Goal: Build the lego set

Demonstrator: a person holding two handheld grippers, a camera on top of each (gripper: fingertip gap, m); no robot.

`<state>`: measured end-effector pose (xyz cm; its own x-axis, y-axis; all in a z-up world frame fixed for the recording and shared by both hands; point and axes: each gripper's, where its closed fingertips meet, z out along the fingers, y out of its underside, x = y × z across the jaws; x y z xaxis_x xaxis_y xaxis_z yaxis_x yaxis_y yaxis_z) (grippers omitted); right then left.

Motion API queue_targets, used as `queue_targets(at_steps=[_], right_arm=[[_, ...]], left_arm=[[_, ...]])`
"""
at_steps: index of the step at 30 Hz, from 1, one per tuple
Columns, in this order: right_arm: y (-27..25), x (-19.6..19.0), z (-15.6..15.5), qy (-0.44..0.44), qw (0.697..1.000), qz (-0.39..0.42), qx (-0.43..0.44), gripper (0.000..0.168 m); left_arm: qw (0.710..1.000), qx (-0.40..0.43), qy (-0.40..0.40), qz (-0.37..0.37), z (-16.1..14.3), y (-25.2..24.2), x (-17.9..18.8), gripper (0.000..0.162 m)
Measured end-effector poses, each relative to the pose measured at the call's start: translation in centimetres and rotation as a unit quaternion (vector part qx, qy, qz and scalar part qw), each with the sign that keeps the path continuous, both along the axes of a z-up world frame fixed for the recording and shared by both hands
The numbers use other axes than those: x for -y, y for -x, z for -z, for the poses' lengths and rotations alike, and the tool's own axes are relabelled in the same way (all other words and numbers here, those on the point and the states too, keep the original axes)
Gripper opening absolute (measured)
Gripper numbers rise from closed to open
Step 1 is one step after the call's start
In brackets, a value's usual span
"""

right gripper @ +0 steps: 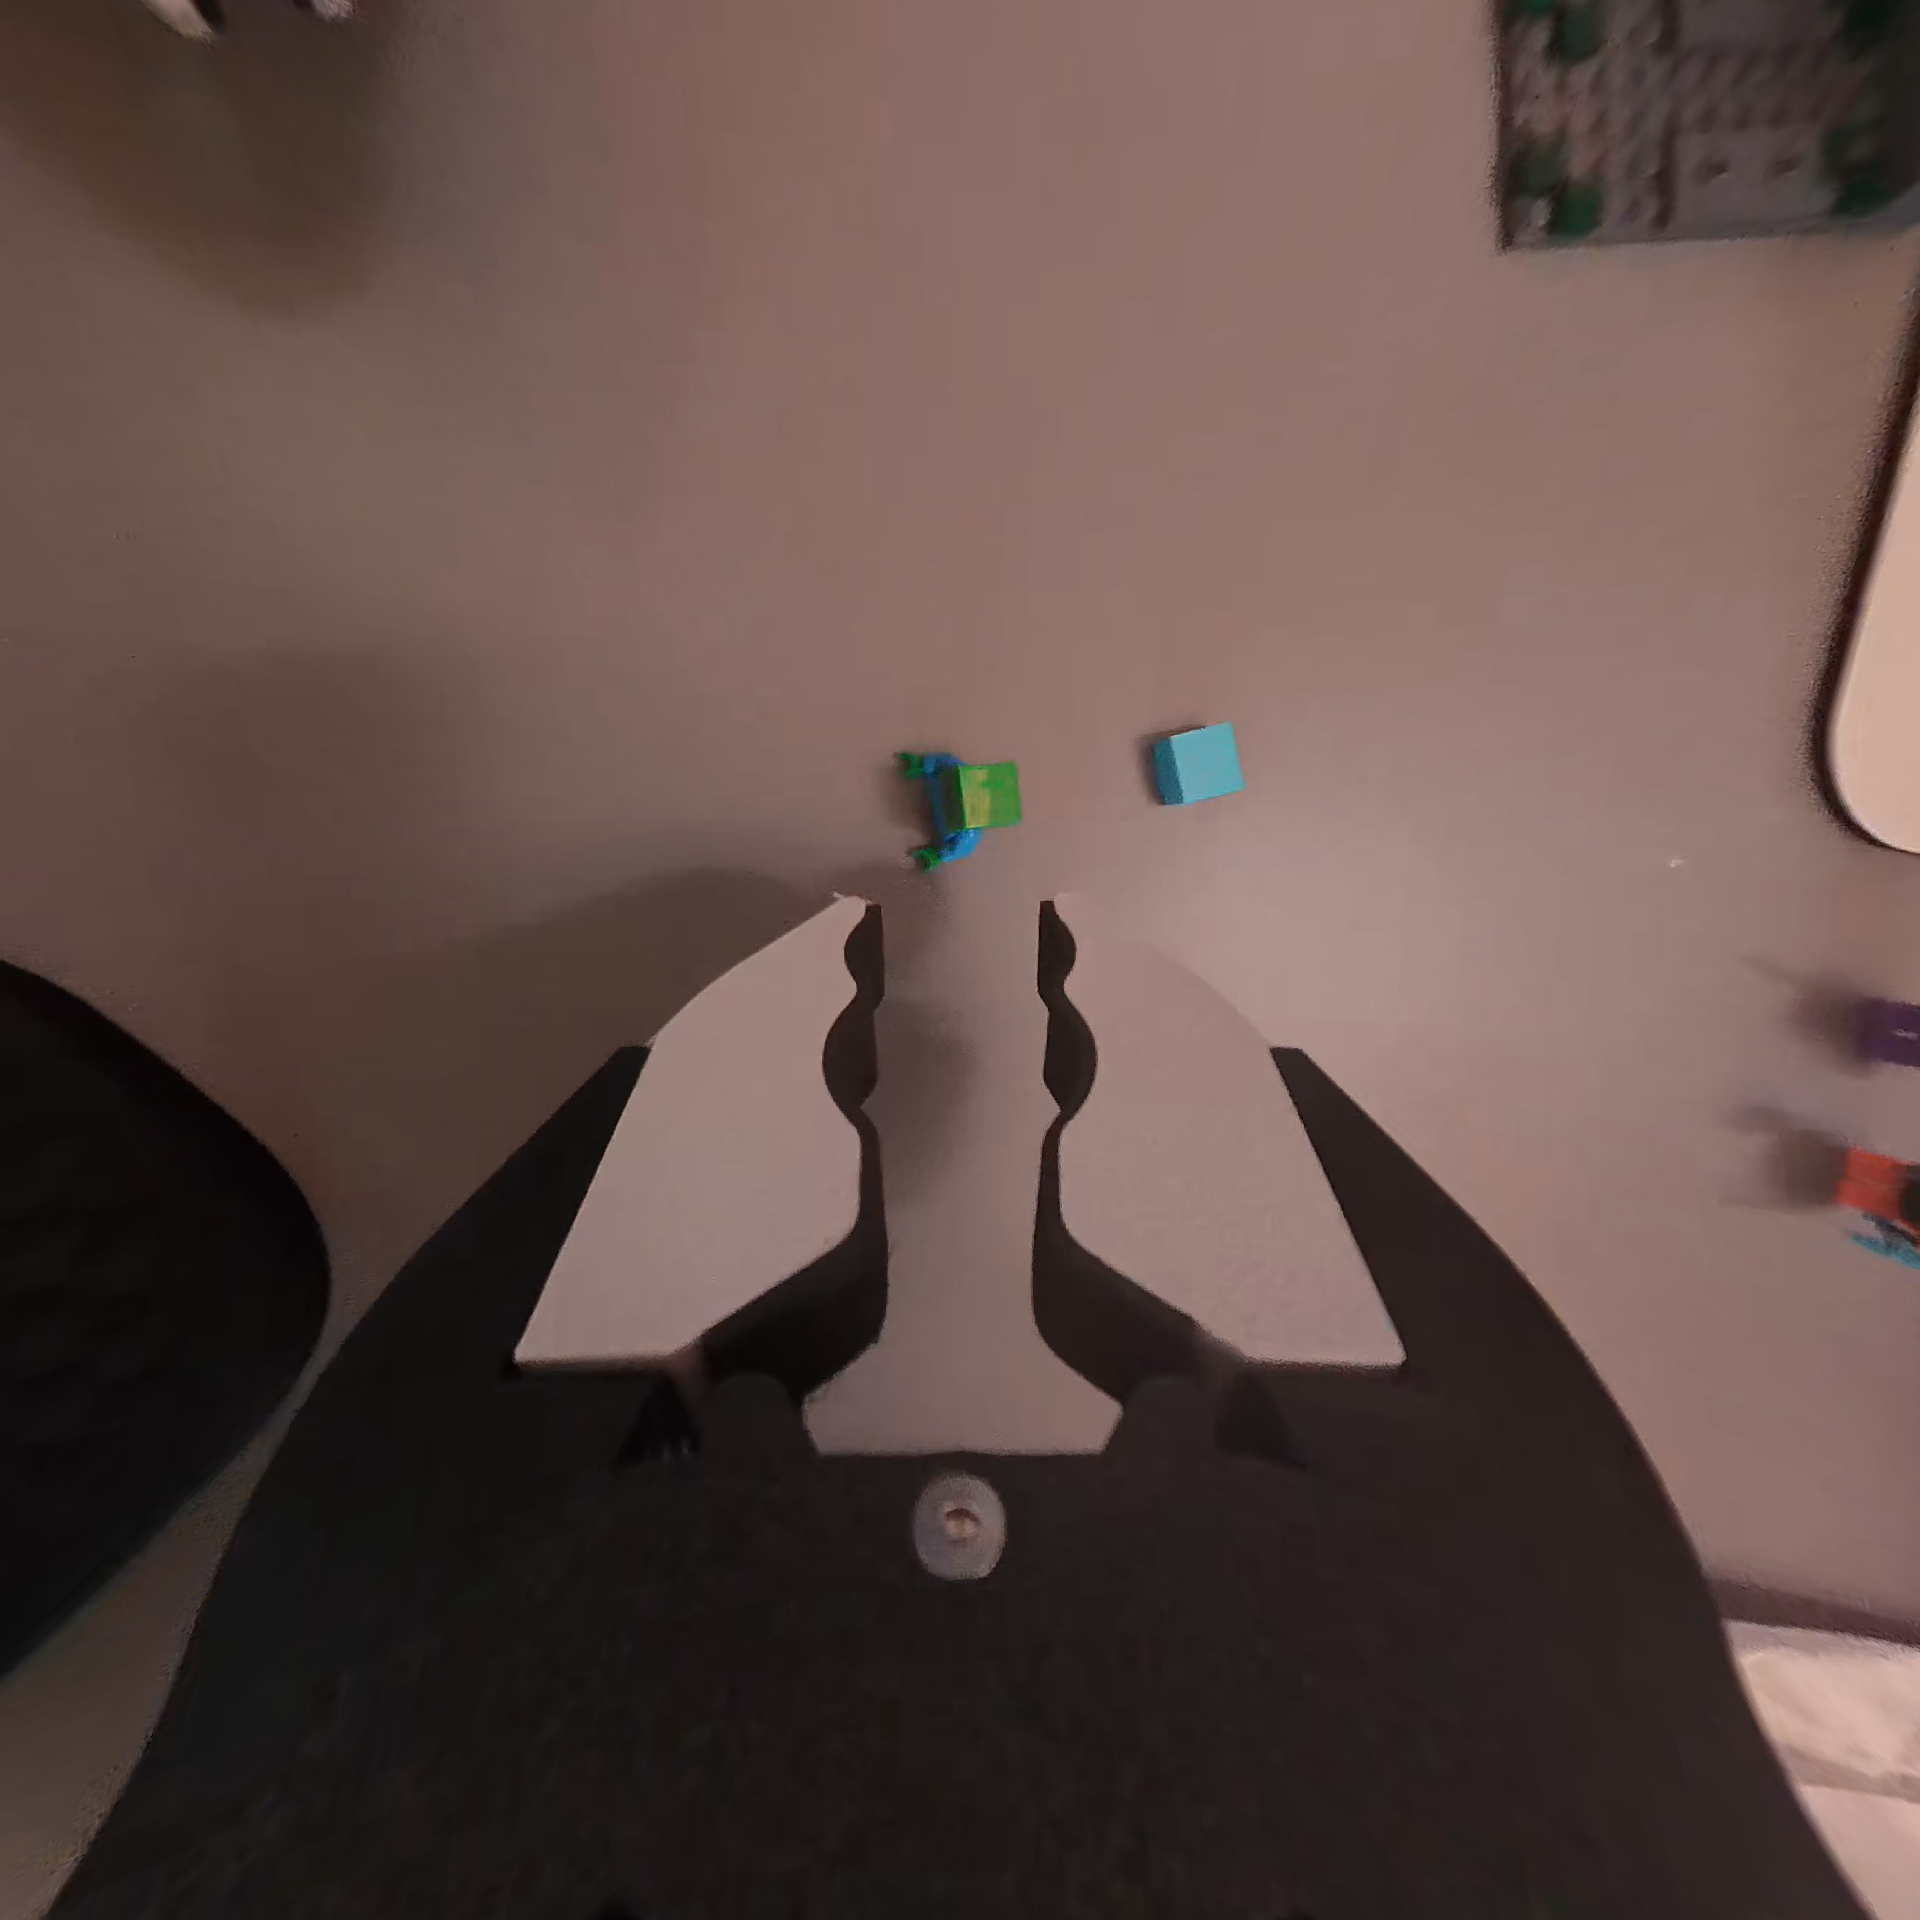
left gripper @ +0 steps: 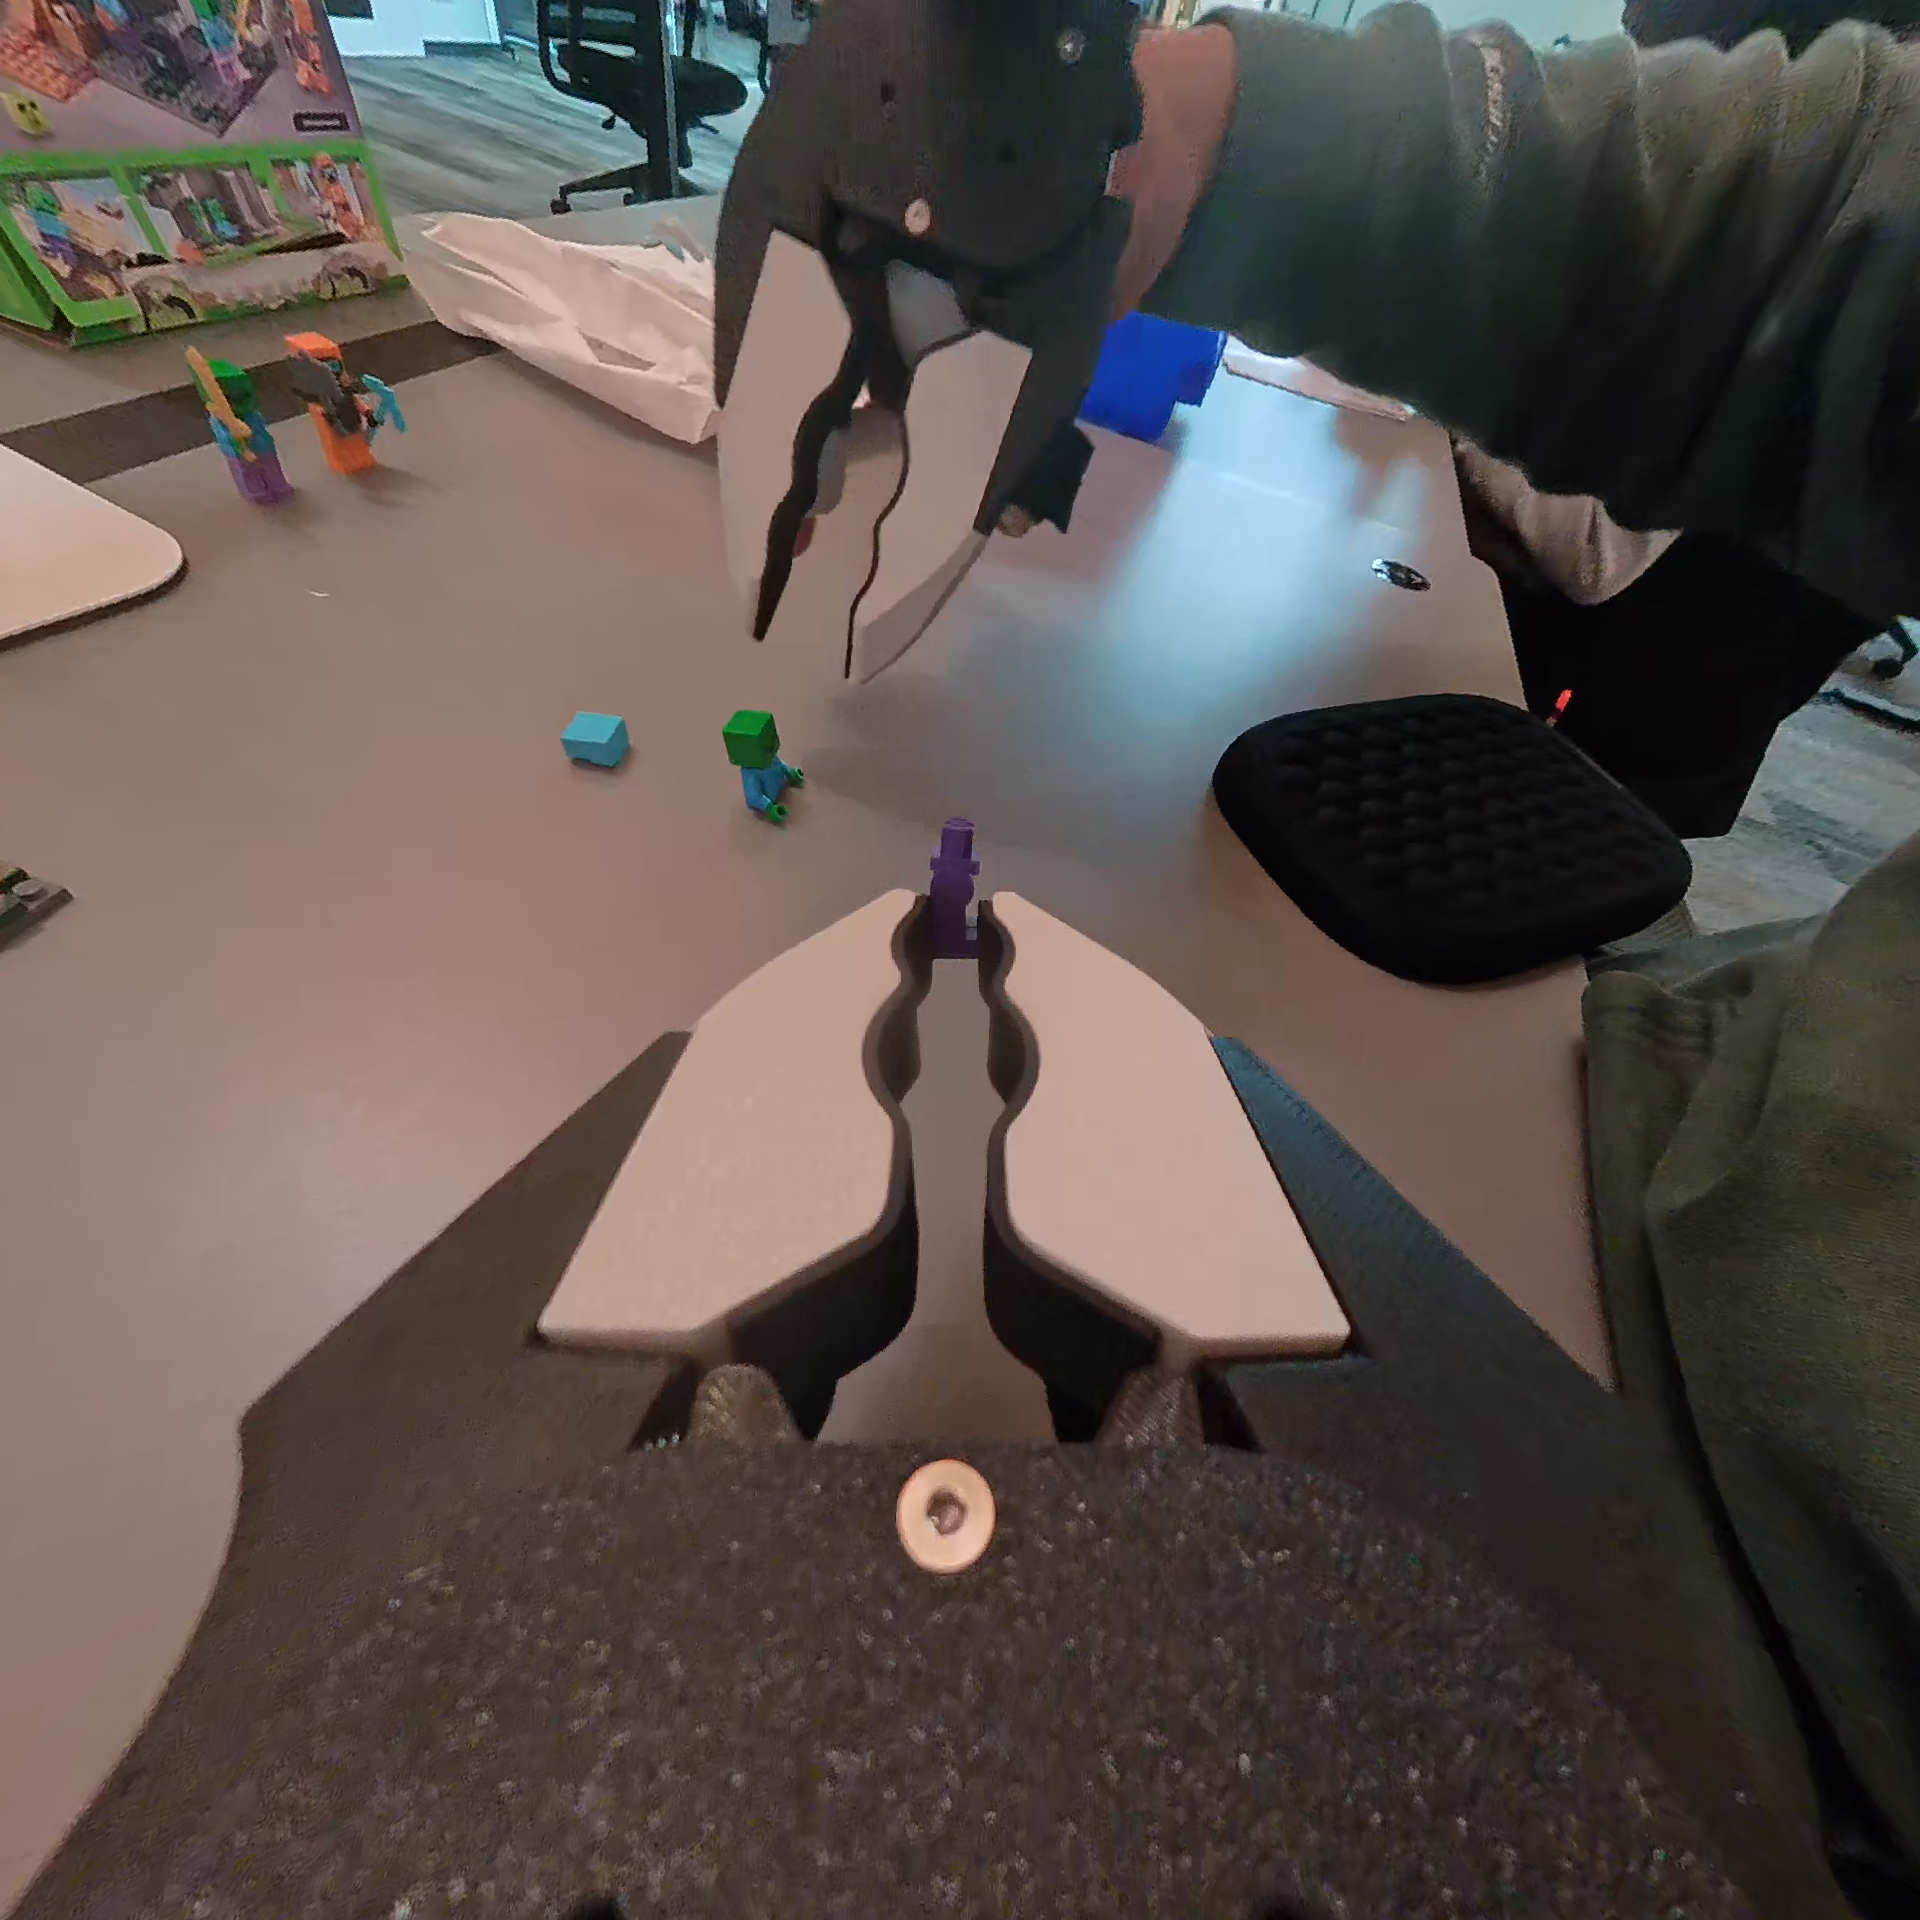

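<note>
My left gripper [left gripper: 951, 902] is shut on a small purple leg piece [left gripper: 953, 883], held upright just above the table. A small figure with a green head and blue body [left gripper: 762, 764] stands ahead of it, with a light blue cube [left gripper: 594, 739] to its left. My right gripper [left gripper: 821, 649] hangs open above the table behind the figure, pointing down. In the right wrist view the right gripper [right gripper: 956, 902] is open and empty, right above the green-headed figure [right gripper: 966, 805], with the light blue cube [right gripper: 1197, 764] to the right.
Two finished figures, green [left gripper: 244, 426] and orange [left gripper: 341, 400], stand at the far left by the set's box [left gripper: 177, 166] and a white paper bag [left gripper: 582, 312]. A black pad [left gripper: 1449, 831] lies at right. A grey-green baseplate [right gripper: 1704, 114] sits at the top right of the right wrist view. The grippers' ends are close to 15 cm from one another. To the light blue cube [right gripper: 1197, 764]: right tips about 6 cm, left tips about 15 cm. The left camera catches it too, in the left wrist view [left gripper: 594, 730].
</note>
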<state>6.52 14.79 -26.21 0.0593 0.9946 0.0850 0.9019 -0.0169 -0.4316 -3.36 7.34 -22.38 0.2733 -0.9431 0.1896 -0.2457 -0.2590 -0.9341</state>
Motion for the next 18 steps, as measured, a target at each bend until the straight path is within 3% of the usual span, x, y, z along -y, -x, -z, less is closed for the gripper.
queue_targets(at_steps=[13, 15, 18], right_arm=[[2.0, -0.8, 3.0, 0.061, 0.991, -0.064, 0.098, 0.024], [2.0, -0.5, 3.2, 0.064, 0.991, -0.069, 0.099, 0.014], [2.6, 0.1, 2.5, 0.071, 0.993, -0.072, 0.058, 0.013]], left_arm=[[0.999, -0.031, -0.006, 0.009, 1.1, 0.0, 0.3, 0.008], [0.999, -0.032, -0.003, 0.007, 1.1, 0.1, 0.2, 0.008], [0.999, -0.034, 0.003, 0.002, 1.2, 0.2, 0.0, 0.008]])
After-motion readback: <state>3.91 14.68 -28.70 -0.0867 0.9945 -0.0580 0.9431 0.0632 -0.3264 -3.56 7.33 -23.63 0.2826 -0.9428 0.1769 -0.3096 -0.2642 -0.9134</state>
